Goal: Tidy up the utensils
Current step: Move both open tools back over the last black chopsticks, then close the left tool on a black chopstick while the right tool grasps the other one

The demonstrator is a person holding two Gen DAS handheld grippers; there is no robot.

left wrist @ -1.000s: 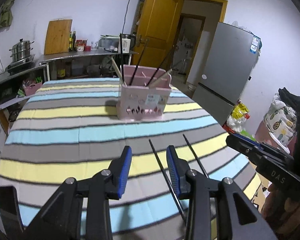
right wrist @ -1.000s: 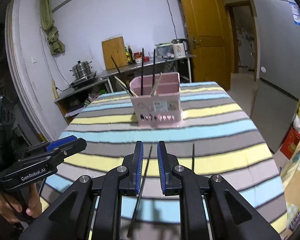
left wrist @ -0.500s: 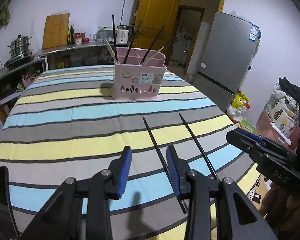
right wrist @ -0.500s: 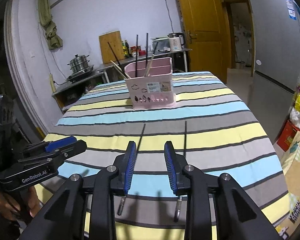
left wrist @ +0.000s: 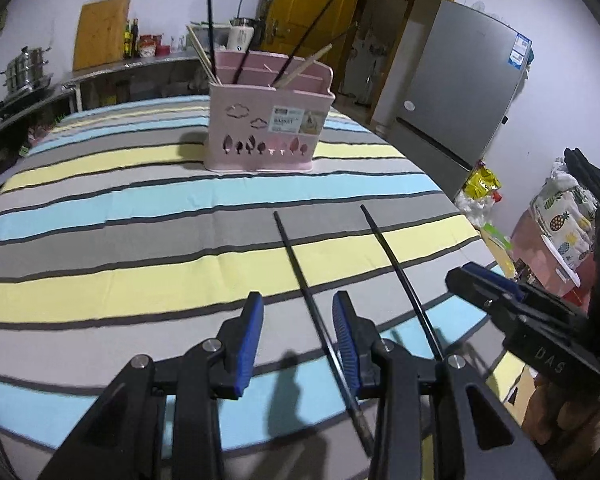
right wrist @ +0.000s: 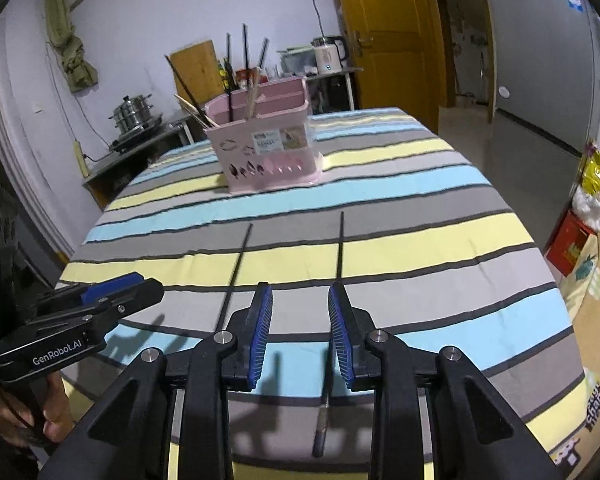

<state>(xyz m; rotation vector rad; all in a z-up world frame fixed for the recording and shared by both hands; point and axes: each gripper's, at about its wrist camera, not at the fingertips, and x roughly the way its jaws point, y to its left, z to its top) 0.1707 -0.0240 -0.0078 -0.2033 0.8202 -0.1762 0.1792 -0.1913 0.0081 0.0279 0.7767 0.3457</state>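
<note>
A pink utensil holder (left wrist: 270, 128) stands upright at the far middle of the striped worktop (left wrist: 100, 248); its compartments hold several black chopsticks and pale wooden ones leaning at different angles, though which compartment each occupies cannot be told. Two loose black chopsticks lie on the worktop nearer the cameras: the left chopstick (left wrist: 300, 268) runs between the pads of the left tongs (left wrist: 298, 334), untouched, and the right chopstick (right wrist: 340, 248) lies below the right tongs (right wrist: 300, 332). Both tongs stand partly apart, holding nothing; the right tongs have just been opening. Each chopstick's near end is partly hidden behind the tongs' black frame.
</note>
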